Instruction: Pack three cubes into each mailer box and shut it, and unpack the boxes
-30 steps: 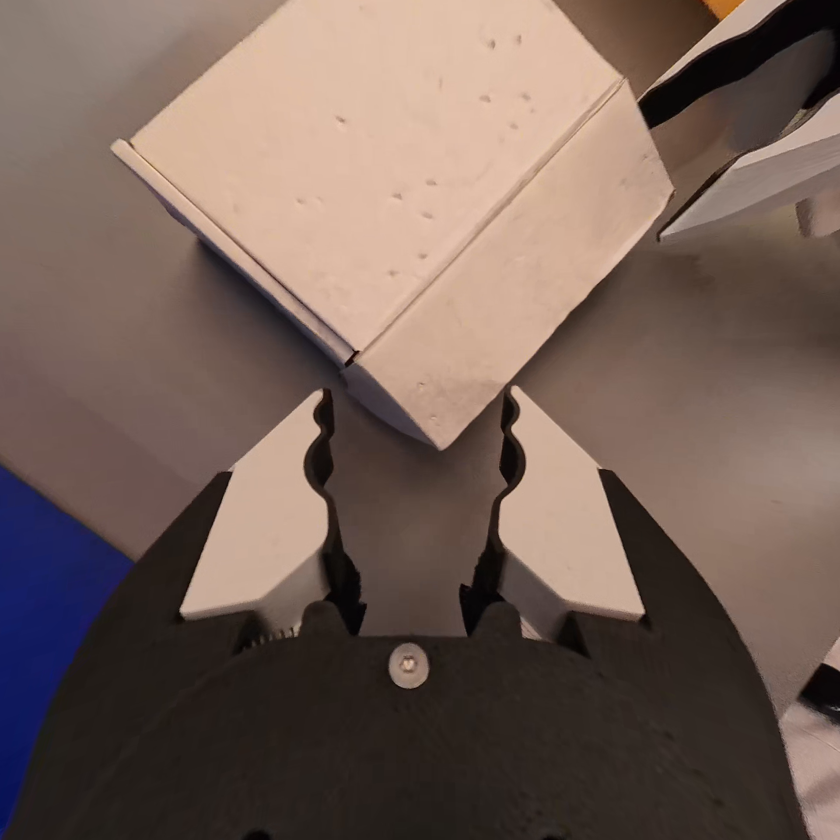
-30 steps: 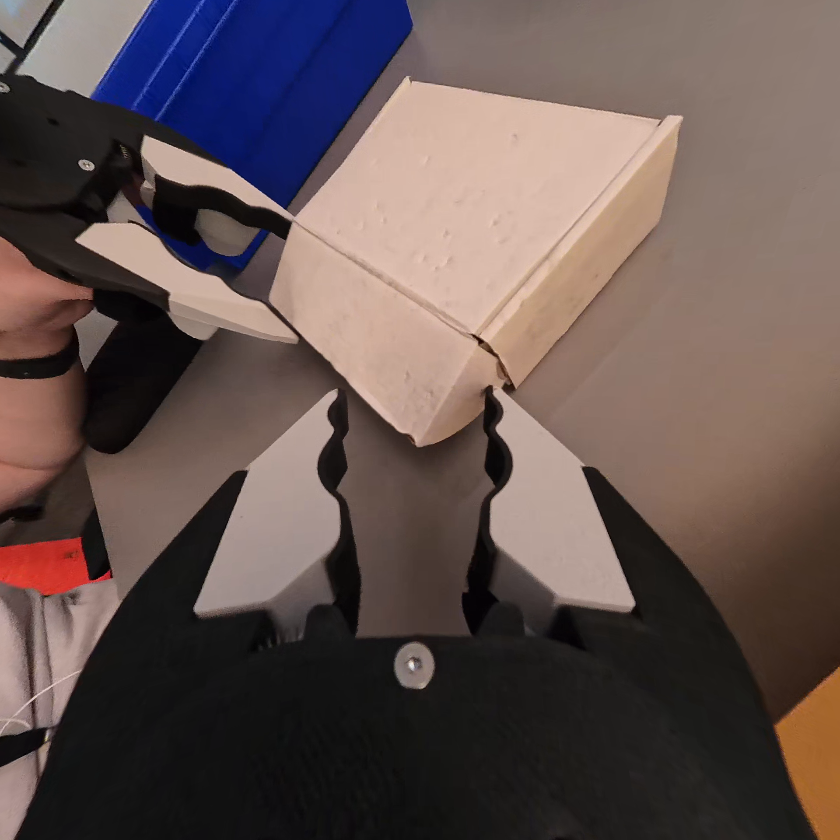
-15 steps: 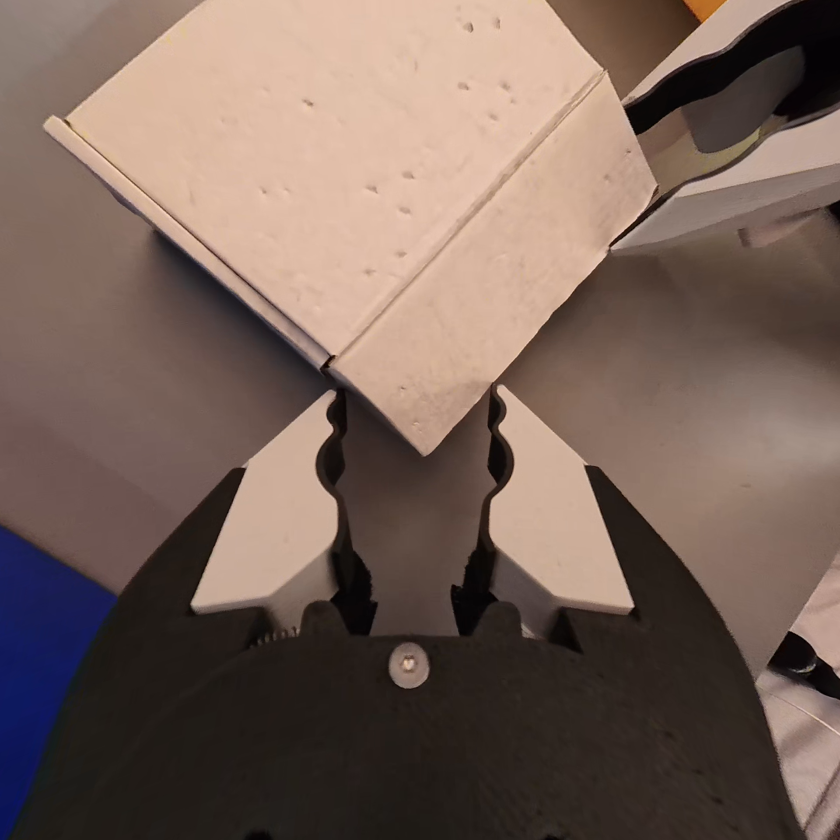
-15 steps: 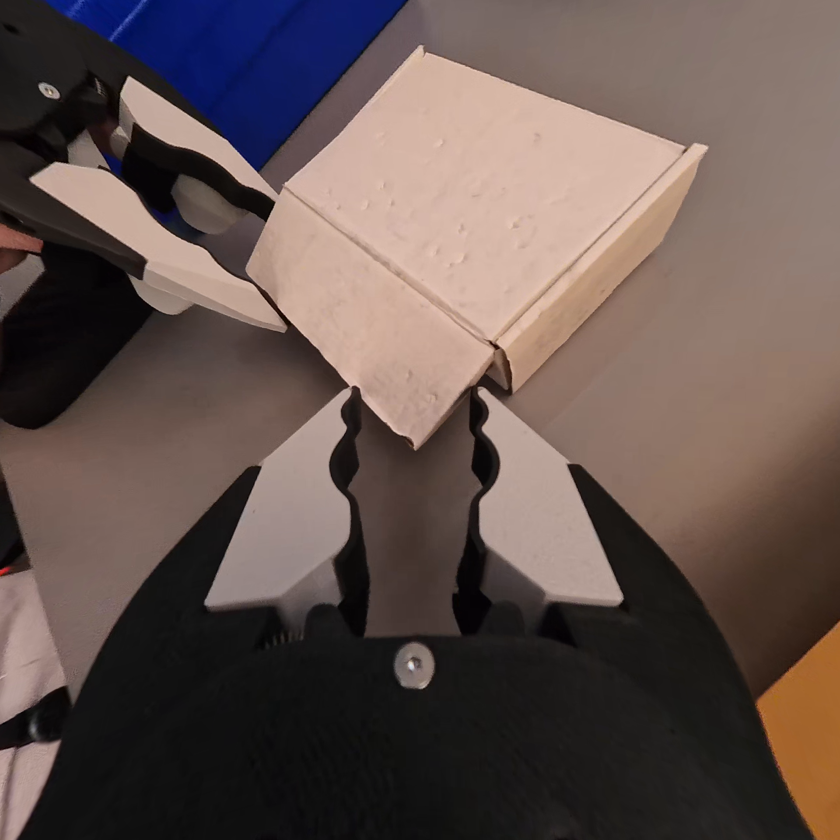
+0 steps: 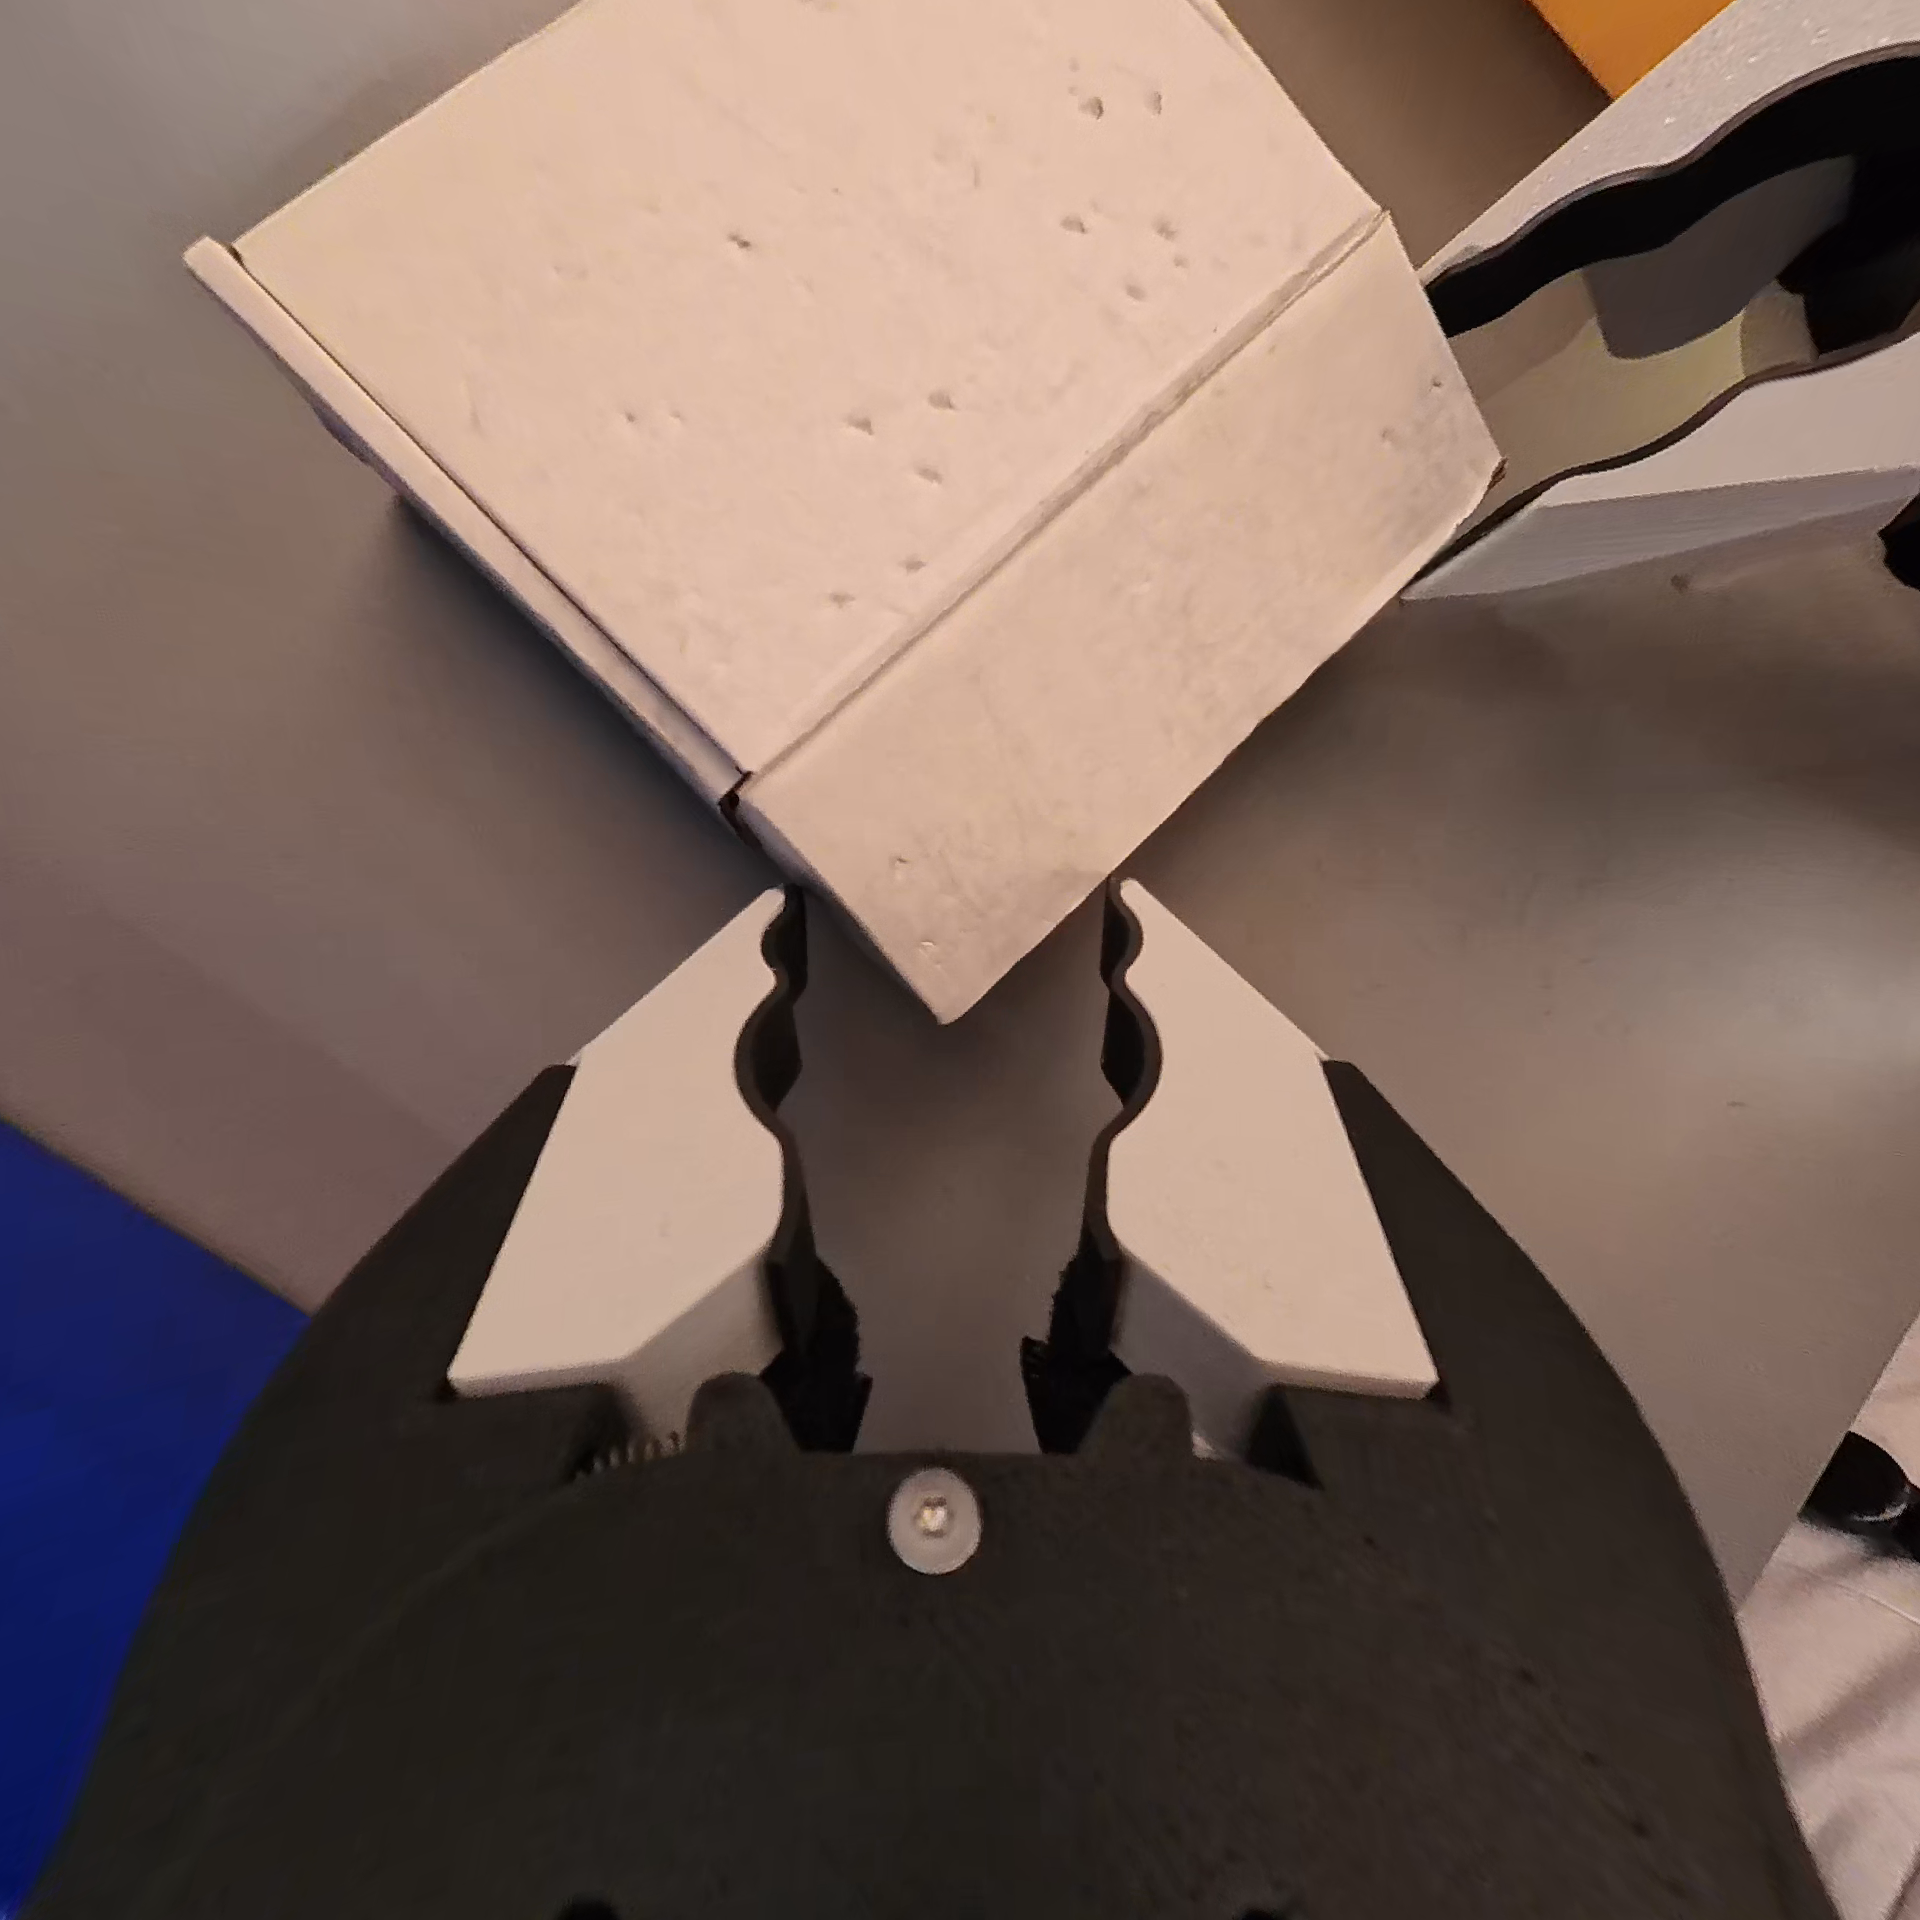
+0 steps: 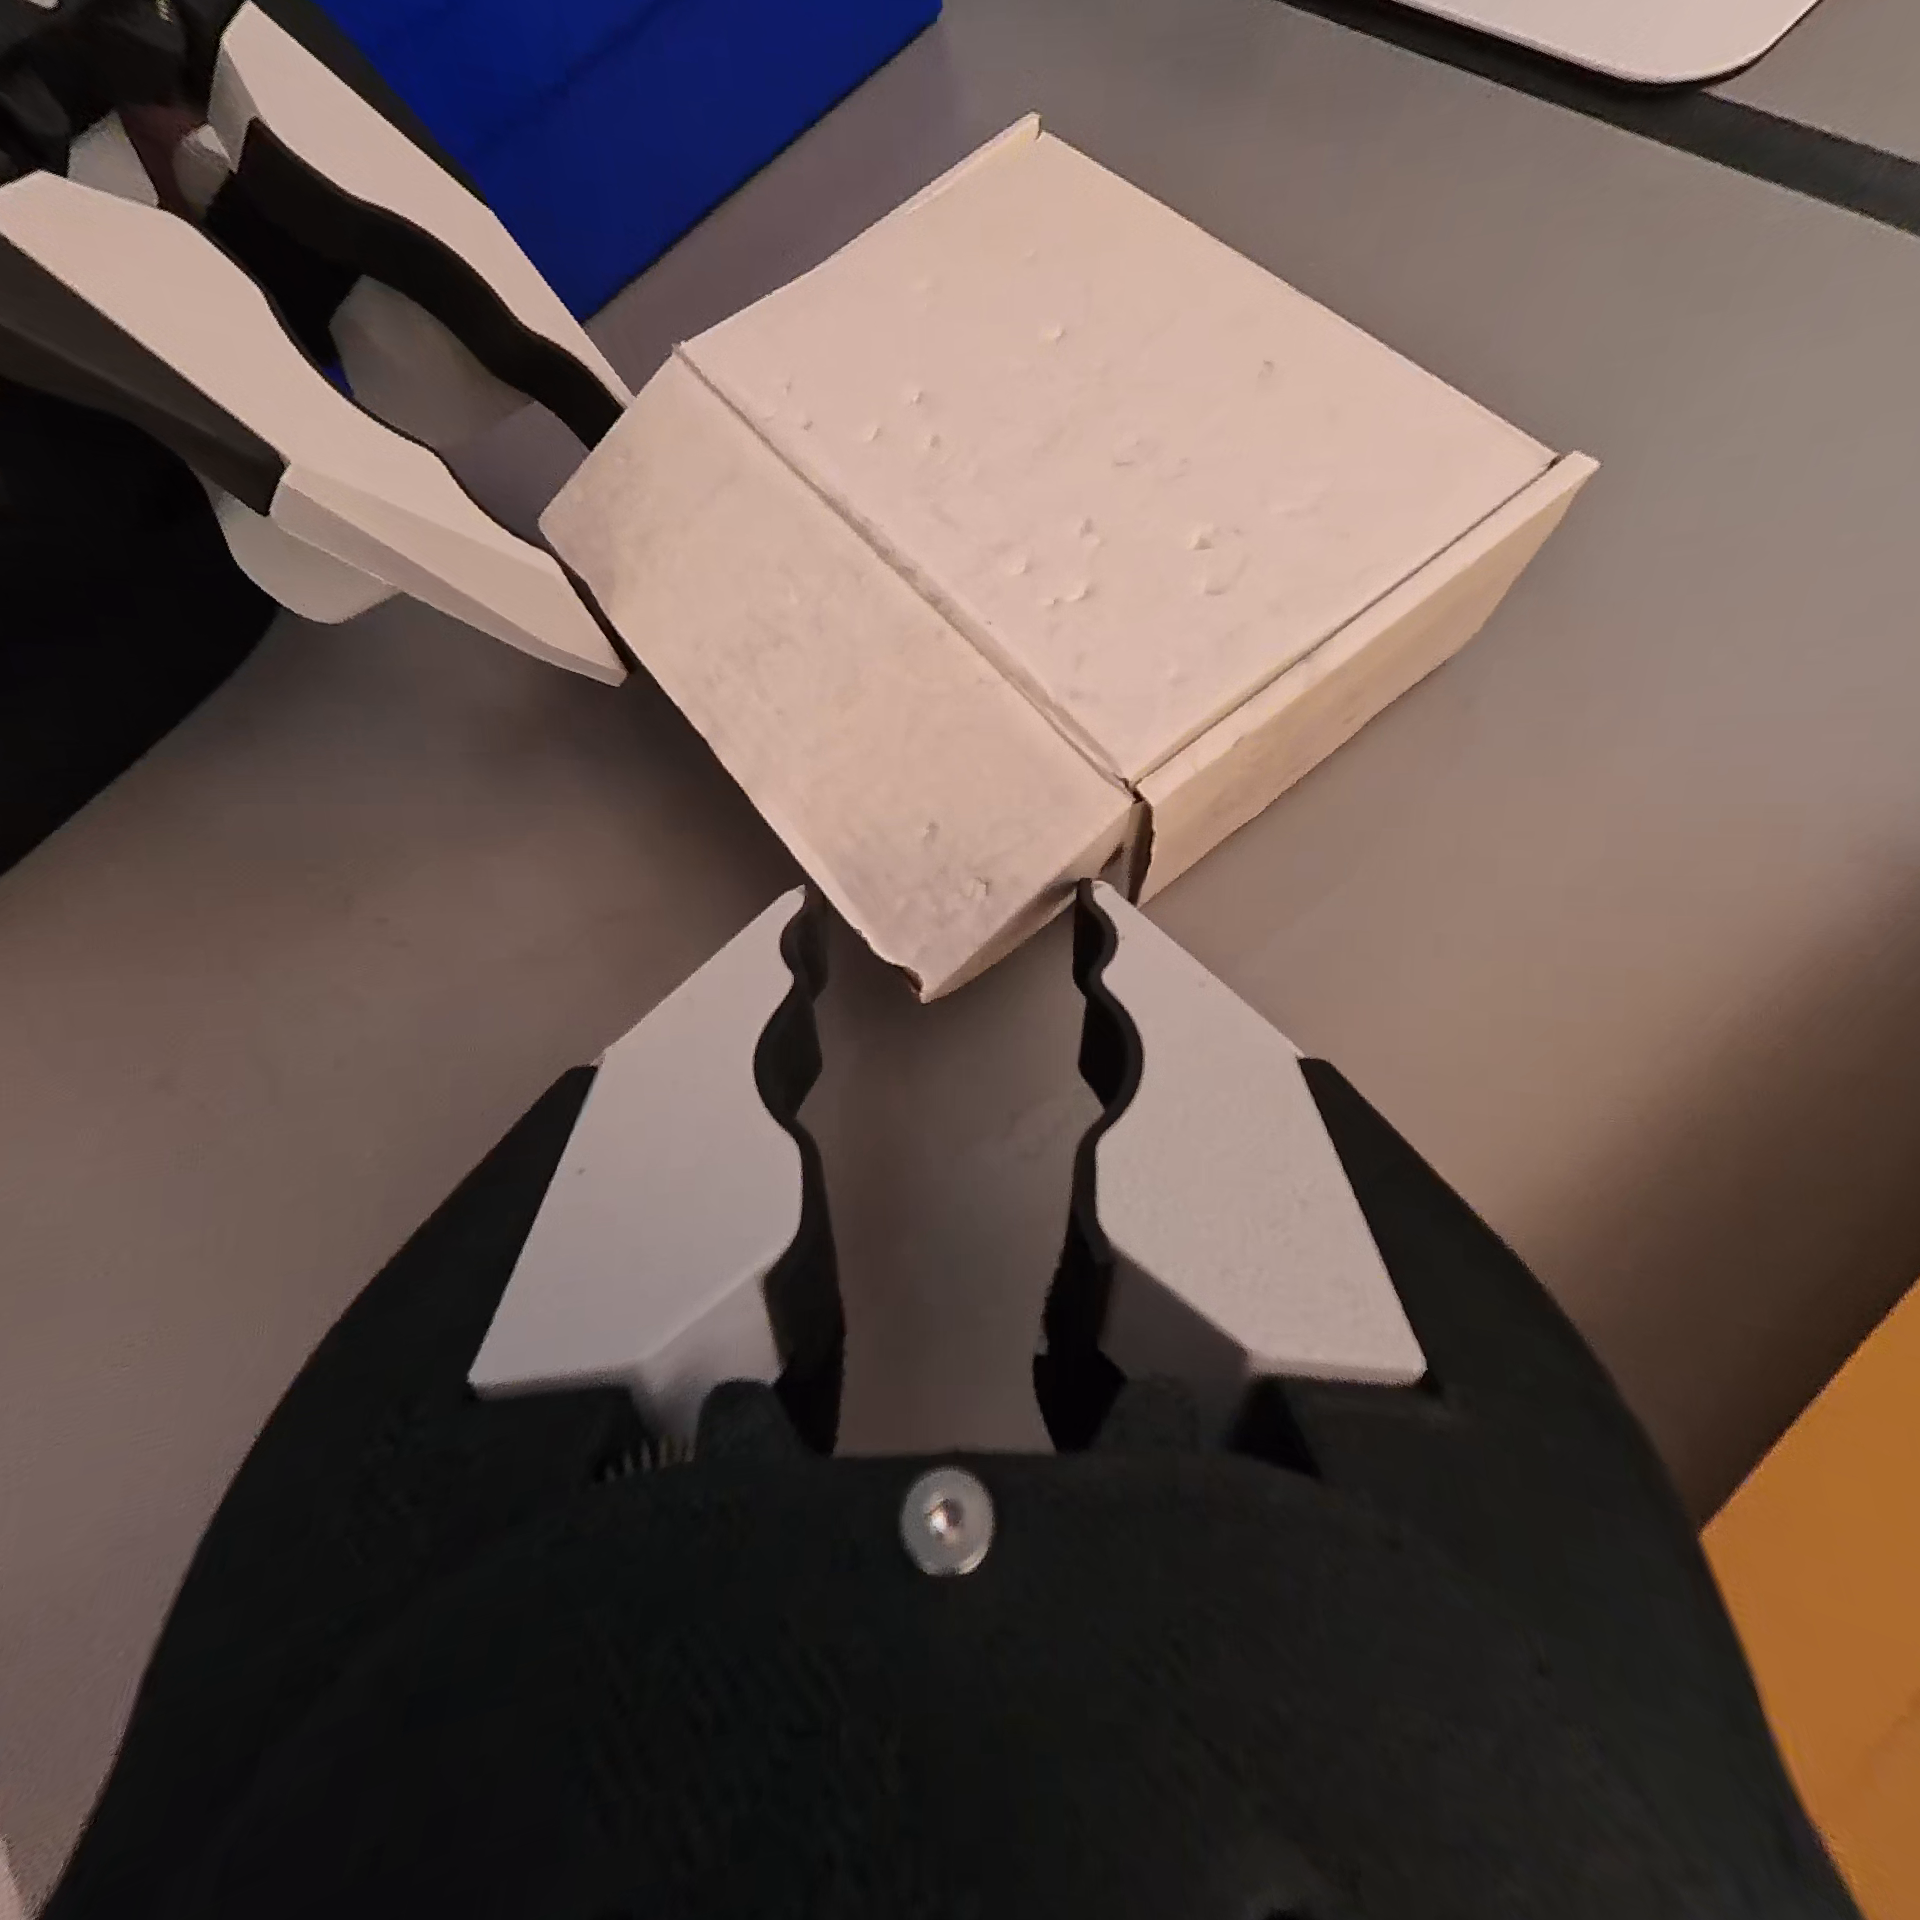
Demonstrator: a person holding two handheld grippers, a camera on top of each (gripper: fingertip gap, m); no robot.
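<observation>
On the grey worktop (image 6: pixel 1558 935) a white mailer box (image 6: pixel 1091 499) lies shut, its lid flat and its front flap (image 6: pixel 831 717) folded down over the near face. The left gripper (image 5: pixel 948 909) has its jaws parted about halfway, one to each side of the flap's near corner; the left tip is just at the flap's edge, the right tip a little clear of it, so nothing is clamped. The right gripper (image 6: pixel 943 894) stands likewise at the flap's other corner, jaws part open and empty, both tips close against the card; actual contact cannot be told. Each gripper faces the box corner-on, so the front flap runs between the two grippers. The box looks nearly square, with no clear long axis. A blue bin (image 6: pixel 644 125) stands behind the left gripper.
</observation>
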